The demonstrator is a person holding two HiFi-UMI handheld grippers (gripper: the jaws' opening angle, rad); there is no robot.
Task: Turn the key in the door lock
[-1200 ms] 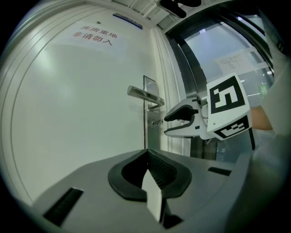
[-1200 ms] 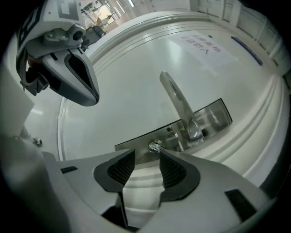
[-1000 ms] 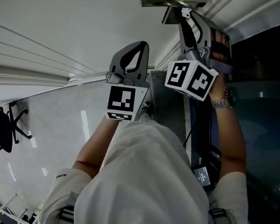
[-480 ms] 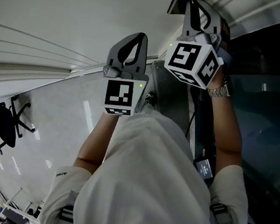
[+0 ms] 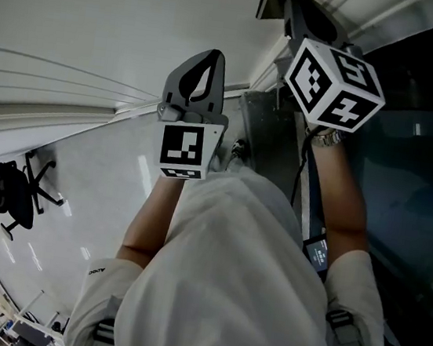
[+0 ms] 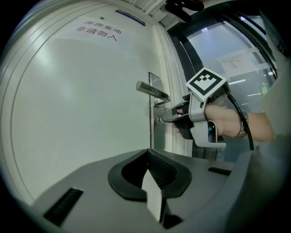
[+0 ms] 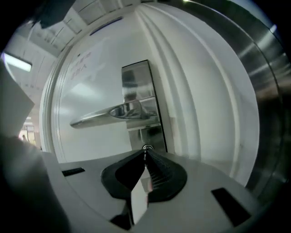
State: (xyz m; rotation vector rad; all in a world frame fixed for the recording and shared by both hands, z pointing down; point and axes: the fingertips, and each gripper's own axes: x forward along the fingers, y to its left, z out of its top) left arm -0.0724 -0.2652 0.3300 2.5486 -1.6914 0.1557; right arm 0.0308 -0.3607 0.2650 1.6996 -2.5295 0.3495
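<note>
Key (image 7: pixel 145 150) sits in the door lock (image 7: pixel 147 146), under the lever handle (image 7: pixel 113 113); your right gripper (image 6: pixel 163 120) is closing its jaws on it; your left gripper (image 6: pixel 148 152) waits beside the door, jaws together, empty.

The white door (image 7: pixel 91 91) carries a steel plate (image 7: pixel 136 79) and lever handle (image 7: pixel 100 116).

This looks like an office. A chair on wheels (image 5: pixel 5 197) stands on a shiny pale floor (image 5: pixel 100 188). There is a white door (image 6: pixel 77 104) with a metal handle (image 6: pixel 152 91) and red writing (image 6: pixel 97 31), and next to it a glass wall (image 6: pixel 213 43) with a paper notice (image 6: pixel 234 60).
</note>
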